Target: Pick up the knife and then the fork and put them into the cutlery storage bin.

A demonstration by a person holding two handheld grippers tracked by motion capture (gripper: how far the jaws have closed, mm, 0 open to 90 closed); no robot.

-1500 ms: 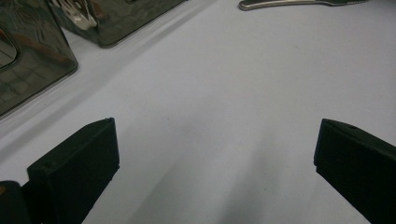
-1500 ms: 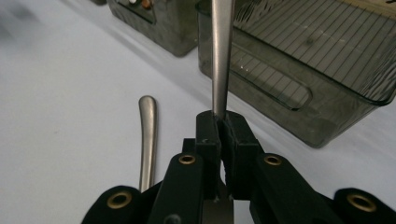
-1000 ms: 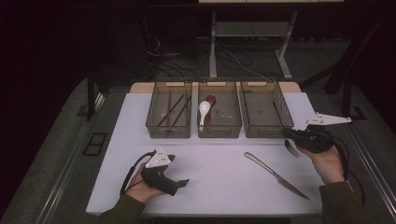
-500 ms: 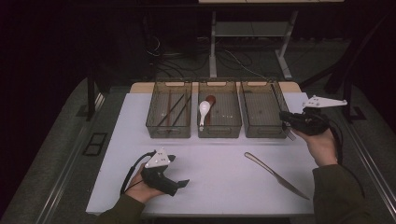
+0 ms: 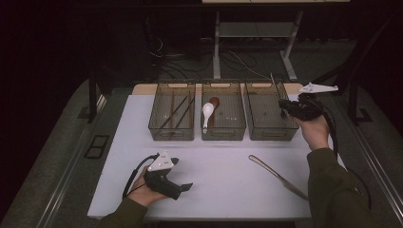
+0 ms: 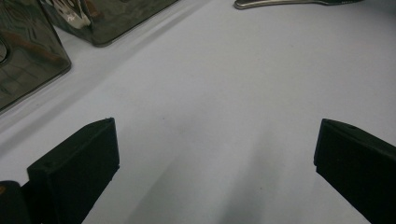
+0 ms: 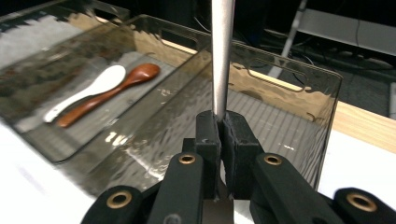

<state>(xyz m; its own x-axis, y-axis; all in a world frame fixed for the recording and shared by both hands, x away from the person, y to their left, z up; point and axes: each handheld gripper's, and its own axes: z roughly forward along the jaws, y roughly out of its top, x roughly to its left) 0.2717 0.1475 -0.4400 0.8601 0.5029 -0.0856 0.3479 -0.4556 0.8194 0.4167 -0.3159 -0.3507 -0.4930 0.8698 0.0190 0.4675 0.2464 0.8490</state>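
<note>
White table [image 5: 228, 190] spreads under you, three smoky bins on it. Over the right bin [image 5: 266, 116] your right gripper [image 5: 283, 105] clamps a metal utensil [image 7: 222, 56], handle upright. Your left gripper [image 5: 185, 187] rests wide apart, nothing between its jaws.

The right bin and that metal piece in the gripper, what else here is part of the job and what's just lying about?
In the job:
- right gripper, shut on a metal utensil
- right bin, just under it
- knife on the table, likely next

Lying about:
- left bin with chopsticks
- middle bin with white spoon and brown spoon
- left gripper, open, resting on the table
</note>
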